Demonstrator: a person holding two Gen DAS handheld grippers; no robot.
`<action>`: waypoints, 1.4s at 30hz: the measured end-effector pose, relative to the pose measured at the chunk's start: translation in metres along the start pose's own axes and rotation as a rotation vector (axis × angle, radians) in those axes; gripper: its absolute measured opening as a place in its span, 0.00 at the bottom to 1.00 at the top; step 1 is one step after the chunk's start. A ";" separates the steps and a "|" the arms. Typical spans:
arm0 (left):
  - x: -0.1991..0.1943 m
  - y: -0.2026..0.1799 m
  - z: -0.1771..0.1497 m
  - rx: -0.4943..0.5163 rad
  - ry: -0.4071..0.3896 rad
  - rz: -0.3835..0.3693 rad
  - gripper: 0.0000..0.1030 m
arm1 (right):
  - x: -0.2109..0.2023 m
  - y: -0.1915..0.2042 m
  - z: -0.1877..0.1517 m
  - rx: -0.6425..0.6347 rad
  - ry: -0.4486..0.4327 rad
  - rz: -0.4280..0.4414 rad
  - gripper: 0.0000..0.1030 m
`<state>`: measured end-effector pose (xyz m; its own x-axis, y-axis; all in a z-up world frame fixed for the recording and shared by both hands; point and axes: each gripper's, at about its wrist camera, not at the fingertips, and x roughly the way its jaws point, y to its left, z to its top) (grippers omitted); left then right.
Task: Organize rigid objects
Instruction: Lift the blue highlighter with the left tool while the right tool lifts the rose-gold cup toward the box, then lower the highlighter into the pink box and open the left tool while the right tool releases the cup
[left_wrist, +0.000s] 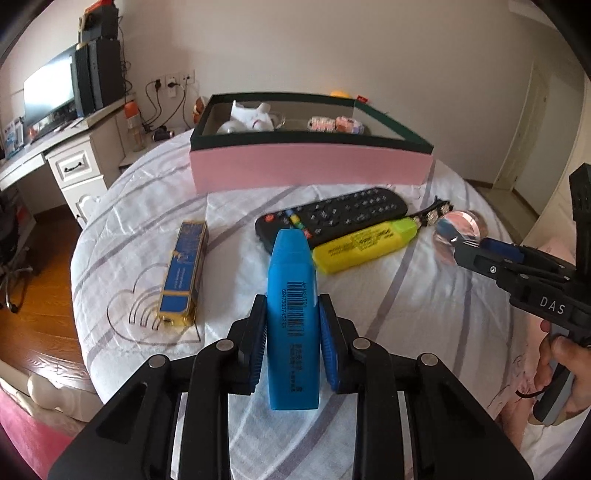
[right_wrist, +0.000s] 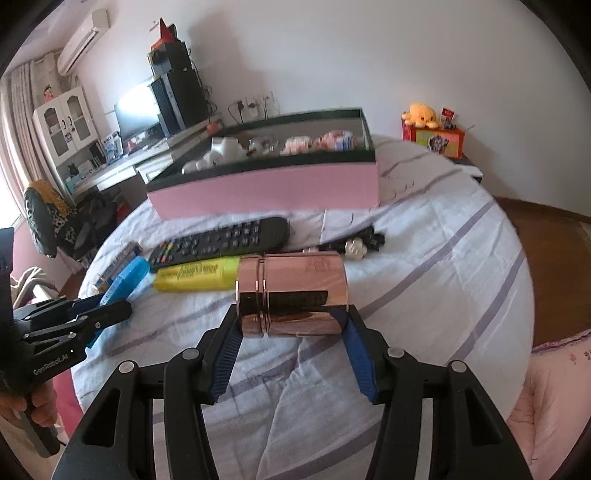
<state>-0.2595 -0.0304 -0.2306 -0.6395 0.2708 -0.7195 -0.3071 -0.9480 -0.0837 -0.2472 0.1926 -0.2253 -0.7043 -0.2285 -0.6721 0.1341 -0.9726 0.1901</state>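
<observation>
The left gripper (left_wrist: 293, 332) pinches the blue marker (left_wrist: 293, 295) over the bed (left_wrist: 406, 314); the right gripper (right_wrist: 291, 321) clamps the shiny cylinder (right_wrist: 291, 291) by its ends. Beyond stands the pink box (left_wrist: 310, 166), already holding small items. In front of it lie the remote (left_wrist: 332, 216), yellow marker (left_wrist: 365, 243) and blue-gold pack (left_wrist: 183, 273), with a black clip (right_wrist: 354, 245) beside the cylinder.
</observation>
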 end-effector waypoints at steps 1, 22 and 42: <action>-0.001 0.000 0.001 0.004 -0.003 -0.002 0.26 | -0.002 0.000 0.002 -0.002 -0.004 0.001 0.53; 0.011 0.003 0.000 0.005 0.033 0.008 0.26 | 0.033 0.003 0.020 0.009 0.047 -0.009 0.56; -0.027 -0.017 0.064 0.102 -0.096 -0.033 0.26 | -0.014 0.019 0.062 -0.088 -0.038 0.050 0.56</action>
<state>-0.2827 -0.0110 -0.1656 -0.6909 0.3213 -0.6476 -0.3964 -0.9175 -0.0324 -0.2780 0.1798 -0.1675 -0.7210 -0.2769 -0.6353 0.2295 -0.9604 0.1581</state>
